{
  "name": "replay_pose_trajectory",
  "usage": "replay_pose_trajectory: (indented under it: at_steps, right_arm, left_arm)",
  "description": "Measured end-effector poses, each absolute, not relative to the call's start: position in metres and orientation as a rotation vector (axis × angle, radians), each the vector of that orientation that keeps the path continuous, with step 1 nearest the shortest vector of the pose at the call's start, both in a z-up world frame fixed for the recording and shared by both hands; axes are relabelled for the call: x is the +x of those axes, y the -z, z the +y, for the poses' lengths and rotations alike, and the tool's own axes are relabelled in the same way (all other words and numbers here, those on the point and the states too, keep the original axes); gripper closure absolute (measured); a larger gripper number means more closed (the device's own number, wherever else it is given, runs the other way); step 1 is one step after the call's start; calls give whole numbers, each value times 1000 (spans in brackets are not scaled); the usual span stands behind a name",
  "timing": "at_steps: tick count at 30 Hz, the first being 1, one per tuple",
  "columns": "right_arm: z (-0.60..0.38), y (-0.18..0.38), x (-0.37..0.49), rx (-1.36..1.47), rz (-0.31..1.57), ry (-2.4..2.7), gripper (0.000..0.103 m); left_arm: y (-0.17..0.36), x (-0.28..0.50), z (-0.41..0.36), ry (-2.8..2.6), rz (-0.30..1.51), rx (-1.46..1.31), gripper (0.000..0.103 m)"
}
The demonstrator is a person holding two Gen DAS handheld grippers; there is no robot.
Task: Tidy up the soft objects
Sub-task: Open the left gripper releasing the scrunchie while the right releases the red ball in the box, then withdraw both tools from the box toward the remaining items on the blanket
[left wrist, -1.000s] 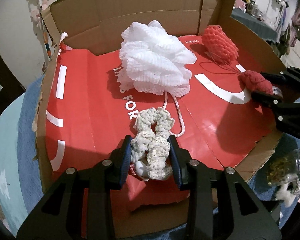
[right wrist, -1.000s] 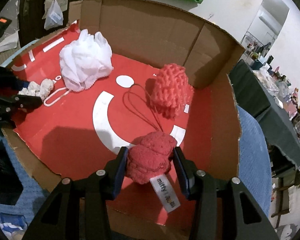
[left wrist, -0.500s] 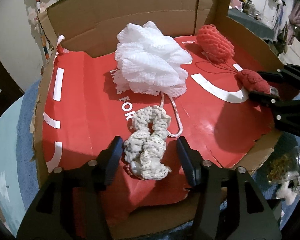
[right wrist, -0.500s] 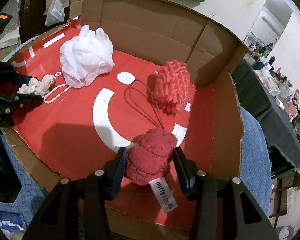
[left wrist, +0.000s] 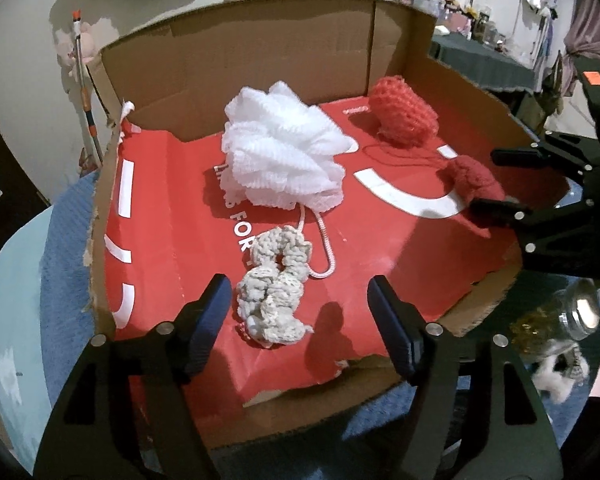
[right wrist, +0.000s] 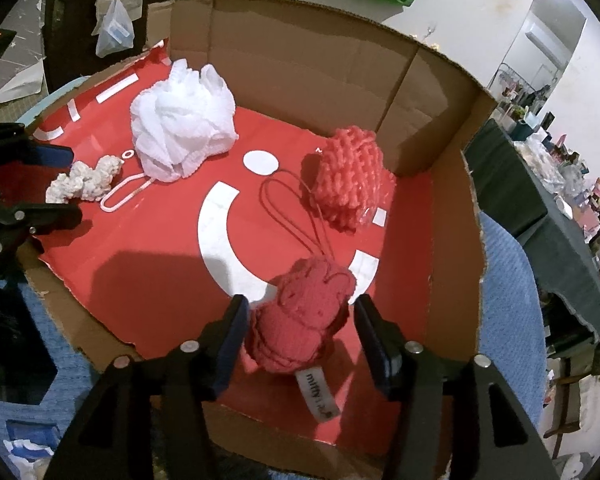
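Four soft objects lie on the red liner of the cardboard box point(left wrist: 260, 52).

- Cream crocheted scrunchie point(left wrist: 274, 286) — crumpled, near the front edge.
- White mesh bath pouf point(left wrist: 284, 152) — fluffy, behind the scrunchie, its cord loop trailing forward.
- Coral knitted pouf point(right wrist: 350, 176) — near the back corner, thin cord extended.
- Dark red plush item point(right wrist: 302, 320) — white label at its front.

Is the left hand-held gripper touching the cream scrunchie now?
Apart. The left wrist view shows red liner on both sides between the cream scrunchie and the opening jaws of the left hand-held gripper.
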State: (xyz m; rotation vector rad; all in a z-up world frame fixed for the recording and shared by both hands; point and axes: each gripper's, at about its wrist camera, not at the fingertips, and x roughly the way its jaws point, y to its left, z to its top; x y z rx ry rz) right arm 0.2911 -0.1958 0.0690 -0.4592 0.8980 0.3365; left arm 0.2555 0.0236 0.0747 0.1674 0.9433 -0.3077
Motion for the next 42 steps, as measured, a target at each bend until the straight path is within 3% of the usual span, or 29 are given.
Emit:
replay_pose_trajectory:
  at_steps: [8,13,18,21,24,28,42]
  right_arm:
    - [-198,-87,277,-433,860,-337,38]
    - [-202,-110,259,-393,805,-347,29]
    - [-209,-136,234,-335,741,-356,16]
    - [-213,-155,211,-298,681,-363,14]
    - [-217,-170,187,-256,626,-371,5]
    - [-220,-182,155,-241,552,-356,0]
    - [-237,-173,52,-158,399,-289,0]
  left_arm:
    - [-98,228,25,322,874,131,27]
    - [-118,203,24,335,811,90,26]
    - [-137,173,22,336,731,52,15]
    - [-148,154,19,335,678,35,11]
    - [-156,133,17,321,624,24,8]
    - [-163,106,16,287,546,-6,6]
    - [-146,24,7,179,404,-33,0]
